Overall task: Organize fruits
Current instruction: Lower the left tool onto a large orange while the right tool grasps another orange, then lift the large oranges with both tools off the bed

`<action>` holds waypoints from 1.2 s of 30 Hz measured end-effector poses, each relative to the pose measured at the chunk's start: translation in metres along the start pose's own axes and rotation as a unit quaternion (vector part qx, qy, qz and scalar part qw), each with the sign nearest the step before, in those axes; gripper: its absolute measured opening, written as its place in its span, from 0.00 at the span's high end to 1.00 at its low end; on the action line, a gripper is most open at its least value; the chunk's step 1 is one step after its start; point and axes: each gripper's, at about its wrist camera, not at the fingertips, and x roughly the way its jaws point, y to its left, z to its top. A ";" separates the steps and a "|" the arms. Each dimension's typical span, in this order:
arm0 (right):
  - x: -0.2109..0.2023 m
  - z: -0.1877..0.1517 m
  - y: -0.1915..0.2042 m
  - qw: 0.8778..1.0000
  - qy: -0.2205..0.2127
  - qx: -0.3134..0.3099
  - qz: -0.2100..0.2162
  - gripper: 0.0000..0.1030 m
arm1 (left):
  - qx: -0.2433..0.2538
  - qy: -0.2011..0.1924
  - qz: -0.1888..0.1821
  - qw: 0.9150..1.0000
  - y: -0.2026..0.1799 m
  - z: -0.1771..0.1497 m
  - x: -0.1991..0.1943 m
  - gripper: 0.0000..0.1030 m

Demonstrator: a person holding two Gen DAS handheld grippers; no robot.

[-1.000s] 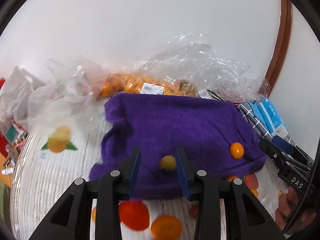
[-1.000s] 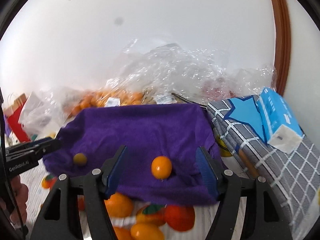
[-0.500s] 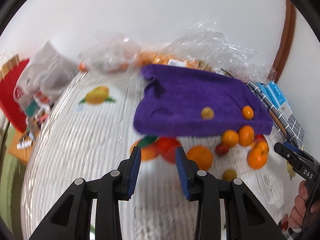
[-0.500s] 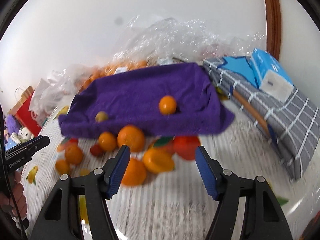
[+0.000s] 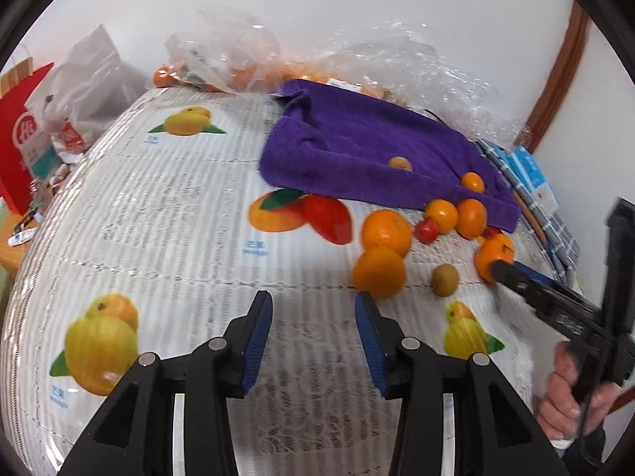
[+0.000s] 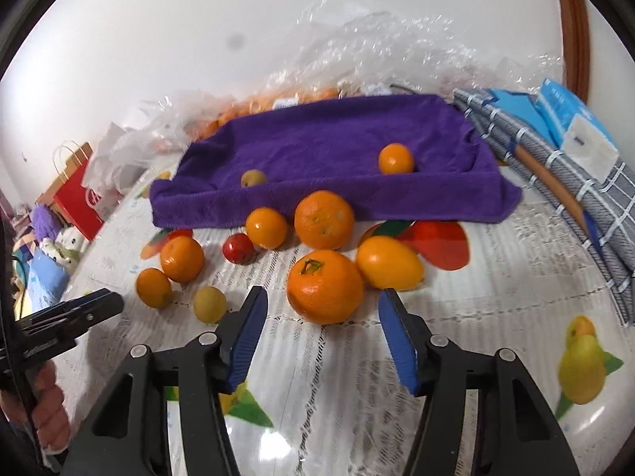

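A purple towel (image 6: 337, 146) lies at the back of the table with a small orange (image 6: 395, 158) and a small yellowish fruit (image 6: 253, 178) on it. Several oranges lie in front of it, among them a big one with a stem (image 6: 324, 285), another big one (image 6: 324, 219), a small red fruit (image 6: 238, 248) and a small green-yellow fruit (image 6: 209, 304). My right gripper (image 6: 322, 309) is open and empty, just before the stemmed orange. My left gripper (image 5: 313, 311) is open and empty, near an orange (image 5: 379, 271). The towel (image 5: 373, 154) shows in the left wrist view too.
The tablecloth (image 5: 158, 214) is white with printed fruit. Clear plastic bags (image 6: 357, 55) with more oranges lie behind the towel. A grey checked cloth (image 6: 563, 182) and a blue tissue pack (image 6: 575, 127) are at the right. A red paper bag (image 5: 24, 135) stands off the left edge.
Both grippers have pulled back from the towel and lower toward the table front, staying open. The two small fruits remain on the towel; the loose oranges have come into view.
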 end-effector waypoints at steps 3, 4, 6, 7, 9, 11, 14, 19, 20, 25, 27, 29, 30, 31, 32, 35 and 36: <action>0.010 0.003 0.003 1.000 0.007 0.003 -0.005 0.48 | 0.012 -0.008 -0.018 1.000 -0.009 0.003 0.000 0.52; 0.012 0.004 0.003 1.000 0.007 0.003 -0.010 0.51 | 0.015 -0.007 -0.024 1.000 -0.012 0.004 0.002 0.50; 0.014 0.006 0.005 1.000 0.005 -0.001 -0.025 0.58 | 0.024 0.000 -0.029 0.999 -0.019 0.006 0.007 0.50; 0.014 0.006 0.004 1.000 0.005 -0.001 -0.020 0.58 | 0.028 0.002 -0.030 0.999 -0.023 0.007 0.010 0.50; 0.012 0.004 0.002 1.000 0.010 0.003 0.002 0.58 | 0.036 0.006 -0.027 0.999 -0.030 0.008 0.017 0.50; 0.006 0.001 -0.001 1.000 0.008 0.002 -0.002 0.58 | 0.039 0.011 -0.022 0.999 -0.034 0.010 0.024 0.50; -0.011 -0.008 -0.006 1.000 -0.002 -0.011 -0.013 0.58 | 0.041 0.014 -0.013 0.999 -0.039 0.012 0.034 0.50; -0.034 -0.022 -0.026 0.999 -0.003 -0.016 -0.032 0.58 | 0.047 -0.003 -0.004 0.999 -0.039 0.011 0.035 0.67; -0.035 -0.024 -0.031 0.999 0.001 -0.013 -0.034 0.58 | 0.045 -0.004 -0.008 0.999 -0.038 0.010 0.035 0.67; -0.032 -0.031 -0.042 0.999 0.007 -0.002 -0.033 0.58 | 0.025 -0.004 -0.039 0.999 -0.030 0.007 0.031 0.67; -0.031 -0.030 -0.042 1.000 0.005 -0.003 -0.031 0.58 | 0.016 -0.013 -0.073 0.997 -0.026 0.004 0.027 0.67; -0.031 -0.029 -0.043 1.000 0.003 -0.001 -0.026 0.58 | 0.008 -0.039 -0.104 0.994 -0.021 0.002 0.017 0.67; -0.031 -0.029 -0.045 1.000 0.003 0.002 -0.023 0.58 | 0.005 -0.044 -0.104 0.994 -0.020 0.001 0.015 0.67; -0.031 -0.029 -0.045 1.000 0.002 0.004 -0.021 0.58 | 0.005 -0.046 -0.104 0.994 -0.020 0.000 0.014 0.67; -0.031 -0.029 -0.045 1.000 0.000 0.004 -0.022 0.58 | 0.006 -0.046 -0.105 0.993 -0.022 0.000 0.015 0.67; -0.035 -0.030 -0.044 0.999 -0.011 0.003 -0.033 0.58 | 0.020 -0.044 -0.106 0.993 -0.027 0.000 0.015 0.67; -0.037 -0.030 -0.044 0.999 -0.014 0.003 -0.031 0.58 | 0.023 -0.045 -0.107 0.993 -0.028 0.000 0.014 0.67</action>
